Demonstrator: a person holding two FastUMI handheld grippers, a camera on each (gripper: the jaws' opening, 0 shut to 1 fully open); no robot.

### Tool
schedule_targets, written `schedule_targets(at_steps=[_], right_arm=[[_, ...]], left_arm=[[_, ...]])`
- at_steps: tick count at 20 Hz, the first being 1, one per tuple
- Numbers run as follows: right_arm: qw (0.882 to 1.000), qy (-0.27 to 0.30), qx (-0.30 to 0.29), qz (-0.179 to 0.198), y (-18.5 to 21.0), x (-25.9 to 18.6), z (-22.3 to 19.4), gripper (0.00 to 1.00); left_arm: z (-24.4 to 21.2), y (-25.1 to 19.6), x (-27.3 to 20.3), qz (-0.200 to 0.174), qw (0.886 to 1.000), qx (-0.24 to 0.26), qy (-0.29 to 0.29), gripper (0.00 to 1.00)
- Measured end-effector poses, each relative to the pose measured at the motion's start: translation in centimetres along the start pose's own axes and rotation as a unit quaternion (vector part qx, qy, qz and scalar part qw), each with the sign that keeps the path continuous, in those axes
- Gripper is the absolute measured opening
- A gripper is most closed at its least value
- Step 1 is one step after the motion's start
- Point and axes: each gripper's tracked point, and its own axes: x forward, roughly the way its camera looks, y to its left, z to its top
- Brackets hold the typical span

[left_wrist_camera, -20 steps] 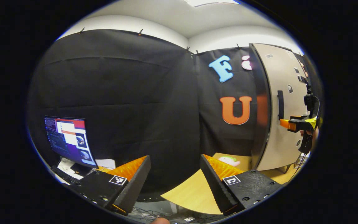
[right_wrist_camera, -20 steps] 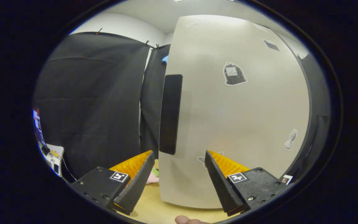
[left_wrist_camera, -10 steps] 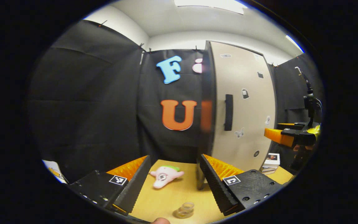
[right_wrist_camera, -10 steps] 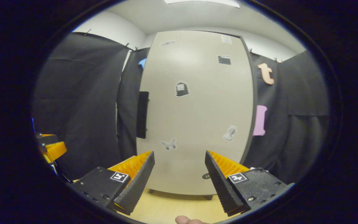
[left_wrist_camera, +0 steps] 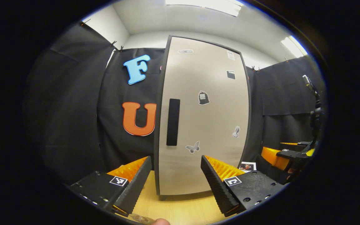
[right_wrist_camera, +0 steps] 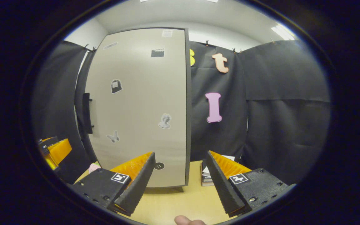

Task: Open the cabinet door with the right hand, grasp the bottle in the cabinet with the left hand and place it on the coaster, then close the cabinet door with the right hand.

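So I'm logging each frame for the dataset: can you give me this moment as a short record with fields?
cabinet: tall beige cabinet door, shut, dark vertical handle on its left side
door decoration: butterfly sticker and other small stickers
left tool: open, empty, facing the door
right tool: open, empty, aimed at the door's right edge
surface: light wooden table
beside cabinet: stack of small books to its right

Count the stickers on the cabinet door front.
7 stickers on the cabinet door: two along the top edge, a black clapperboard, a bag, a bust, a butterfly, and a dark round one near the bottom. Claws may hide others.
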Motion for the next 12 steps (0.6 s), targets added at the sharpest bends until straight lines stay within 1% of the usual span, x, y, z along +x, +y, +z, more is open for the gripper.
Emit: schedule_targets(at_steps=[1,2,3,6,8,10,12], right_arm=[[1.0,0.006,0.009,-0.001,-0.3,0.1,-0.3,1.0],[1.0,0.011,0.015,0.007,0.0,0.1,-0.5,1.0],[1.0,0.01,0.018,0.016,0.2,0.1,-0.5,1.0],[1.0,-0.002,0.016,0.026,0.3,0.3,0.0,1.0],[0.999,-0.006,0.02,0.039,0.8,0.4,0.4,1.0],[0.999,-0.01,0.02,0.047,1.0,0.3,0.4,1.0],[0.998,-0.008,0.016,0.054,1.2,0.3,0.2,1.0]], left_arm=[[-0.5,-0.7,0.4,-0.002,1.0,0.005,0.008,0.96],[-0.8,-1.1,0.7,0.001,1.0,0.006,0.015,0.96],[-0.9,-1.2,0.8,0.004,1.0,0.007,0.016,0.96],[-1.0,-1.6,1.0,0.012,1.0,0.01,0.018,0.96],[-0.7,-1.6,0.8,0.016,1.0,0.008,0.013,0.96],[-0.6,-2.2,0.9,0.011,1.0,0.013,0.01,0.96],[0.2,-2.1,0.6,0.021,1.0,0.018,-0.003,0.96]])
